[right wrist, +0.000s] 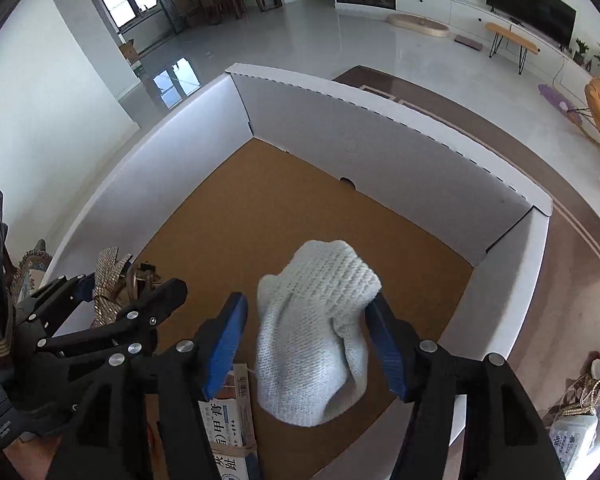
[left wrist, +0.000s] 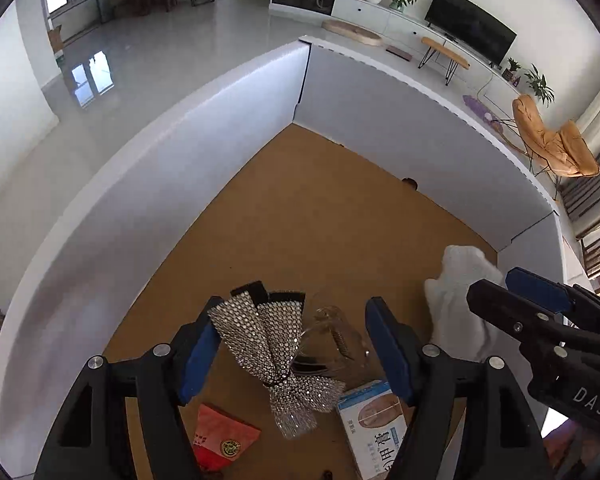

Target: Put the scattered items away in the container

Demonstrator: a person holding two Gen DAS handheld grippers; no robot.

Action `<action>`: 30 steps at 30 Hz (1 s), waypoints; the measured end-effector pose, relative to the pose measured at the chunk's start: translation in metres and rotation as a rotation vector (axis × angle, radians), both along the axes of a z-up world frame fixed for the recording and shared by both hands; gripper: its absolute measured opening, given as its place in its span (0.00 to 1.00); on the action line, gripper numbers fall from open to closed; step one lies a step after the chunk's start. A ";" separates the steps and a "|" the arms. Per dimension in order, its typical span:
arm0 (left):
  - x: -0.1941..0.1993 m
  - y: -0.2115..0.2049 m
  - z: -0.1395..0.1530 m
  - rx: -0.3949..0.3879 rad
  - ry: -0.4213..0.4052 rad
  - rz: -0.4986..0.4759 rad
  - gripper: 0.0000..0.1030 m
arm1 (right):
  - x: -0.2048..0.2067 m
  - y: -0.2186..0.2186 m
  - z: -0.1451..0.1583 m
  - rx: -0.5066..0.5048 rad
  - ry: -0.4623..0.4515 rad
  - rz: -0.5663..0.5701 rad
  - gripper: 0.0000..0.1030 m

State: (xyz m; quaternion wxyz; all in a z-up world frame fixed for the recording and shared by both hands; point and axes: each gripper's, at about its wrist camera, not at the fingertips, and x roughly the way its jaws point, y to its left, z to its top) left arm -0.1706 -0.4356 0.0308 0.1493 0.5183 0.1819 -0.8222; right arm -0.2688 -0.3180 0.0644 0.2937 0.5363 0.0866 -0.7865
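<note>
The container is a white cardboard box (left wrist: 228, 128) with a brown floor. My left gripper (left wrist: 296, 308) is over its near corner, jaws apart. A rhinestone bow clip (left wrist: 268, 344) and a clear claw clip (left wrist: 334, 332) lie between the jaws, and the right pad stands clear of both. My right gripper (right wrist: 307, 300) is beside it over the box (right wrist: 380, 132). A white knitted sock (right wrist: 316, 332) sits between its blue pads, brushing the right pad with a gap at the left one. The other view also shows the sock (left wrist: 460, 280).
A red packet (left wrist: 220, 436) and a blue-and-white carton (left wrist: 374, 424) lie on the box floor near me. The far half of the floor is bare. Outside the box, at its right, lie more small items (right wrist: 580, 404) on a brown rug (right wrist: 560, 264).
</note>
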 end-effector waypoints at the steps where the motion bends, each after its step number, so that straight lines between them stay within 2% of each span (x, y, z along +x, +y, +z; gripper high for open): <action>1: 0.002 -0.001 -0.002 0.006 0.002 0.010 0.76 | -0.002 -0.002 -0.001 -0.005 -0.008 -0.009 0.61; 7: 0.021 0.015 0.014 -0.057 0.031 0.024 0.80 | 0.001 0.003 0.001 -0.048 -0.015 -0.023 0.61; 11: 0.049 0.042 0.048 -0.131 0.101 -0.029 0.80 | 0.025 0.023 0.020 -0.124 0.022 -0.010 0.61; 15: 0.094 0.114 0.090 -0.197 0.212 -0.146 0.80 | 0.072 0.084 0.054 -0.221 0.107 0.001 0.61; 16: 0.106 0.136 0.095 -0.193 0.234 -0.189 0.83 | 0.085 0.106 0.059 -0.232 0.135 -0.006 0.61; 17: 0.116 0.161 0.100 -0.172 0.248 -0.246 0.93 | 0.100 0.132 0.062 -0.235 0.163 -0.020 0.61; 18: 0.122 0.186 0.102 -0.148 0.261 -0.301 0.98 | 0.116 0.160 0.062 -0.228 0.192 -0.044 0.61; 21: 0.153 0.262 0.086 -0.101 0.280 -0.437 1.00 | 0.167 0.254 0.048 -0.179 0.286 -0.155 0.61; 24: 0.164 0.338 0.042 -0.068 0.252 -0.563 1.00 | 0.216 0.349 0.016 -0.036 0.340 -0.299 0.61; 27: 0.158 0.401 -0.007 -0.100 0.206 -0.651 1.00 | 0.249 0.419 -0.022 0.117 0.337 -0.399 0.61; 30: 0.156 0.436 -0.030 -0.163 0.221 -0.676 1.00 | 0.270 0.470 -0.042 0.122 0.307 -0.486 0.61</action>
